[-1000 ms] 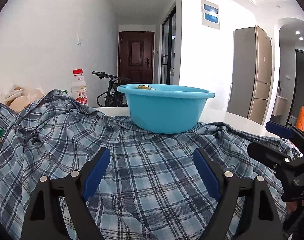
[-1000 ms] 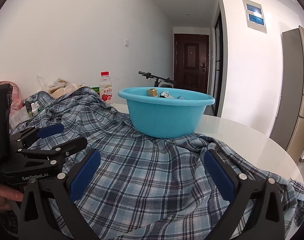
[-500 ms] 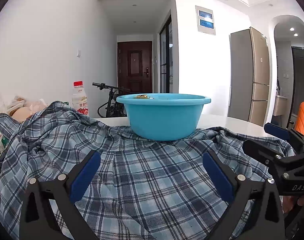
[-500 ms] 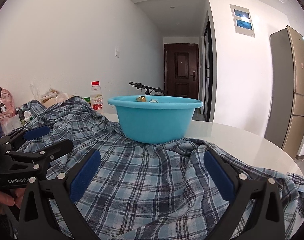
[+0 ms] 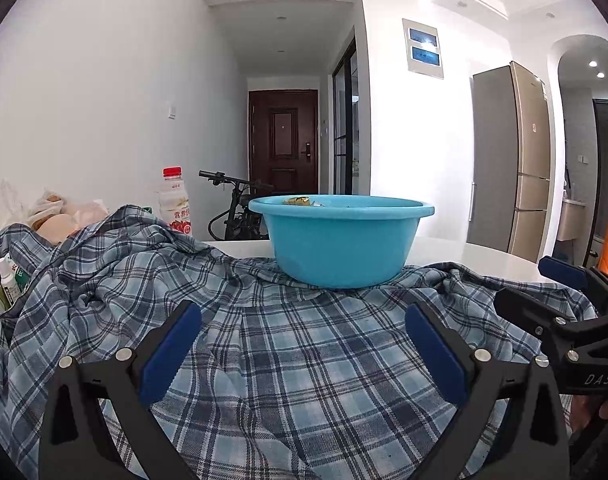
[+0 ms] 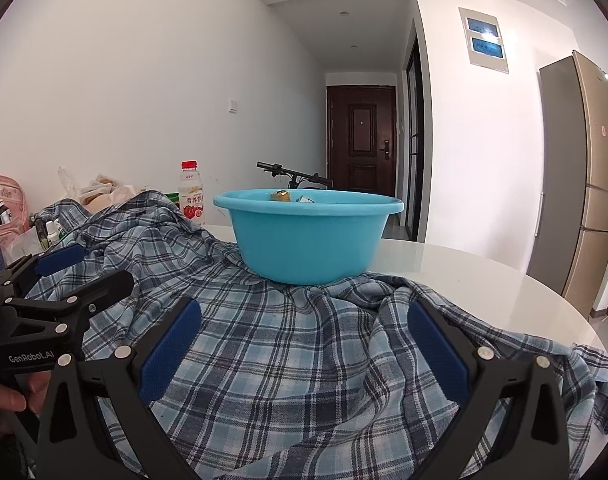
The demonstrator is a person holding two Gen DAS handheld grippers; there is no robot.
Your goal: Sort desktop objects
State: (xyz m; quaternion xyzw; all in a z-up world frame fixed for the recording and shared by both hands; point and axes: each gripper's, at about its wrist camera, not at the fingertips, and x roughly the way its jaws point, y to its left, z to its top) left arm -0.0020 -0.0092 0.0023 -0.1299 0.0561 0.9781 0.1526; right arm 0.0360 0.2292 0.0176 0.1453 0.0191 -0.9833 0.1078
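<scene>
A blue-and-white plaid shirt [image 5: 288, 360] lies crumpled over the white table, and a light blue plastic basin [image 5: 339, 248] stands on its far part. My left gripper [image 5: 304, 320] hovers low over the shirt, open wide, with only cloth below its blue pads. My right gripper [image 6: 304, 312] is open just as wide over the same shirt [image 6: 288, 380], facing the basin [image 6: 307, 244]. A yellow packet [image 6: 280, 196] and other small items peek over the basin's rim. Each gripper shows at the edge of the other's view, side by side, with a hand holding it.
A drink bottle with a red cap [image 5: 175, 208], plastic bags [image 5: 60, 216] and small bottles [image 5: 8, 280] crowd the left behind the shirt. The round white table [image 6: 483, 280] shows bare surface at the right. A bicycle, a hallway door and a fridge [image 5: 511, 160] stand beyond.
The left gripper's jaws spread wider than a second ago. Both views have tipped upward a little, so the basin sits lower in frame. The shirt and basin stay put.
</scene>
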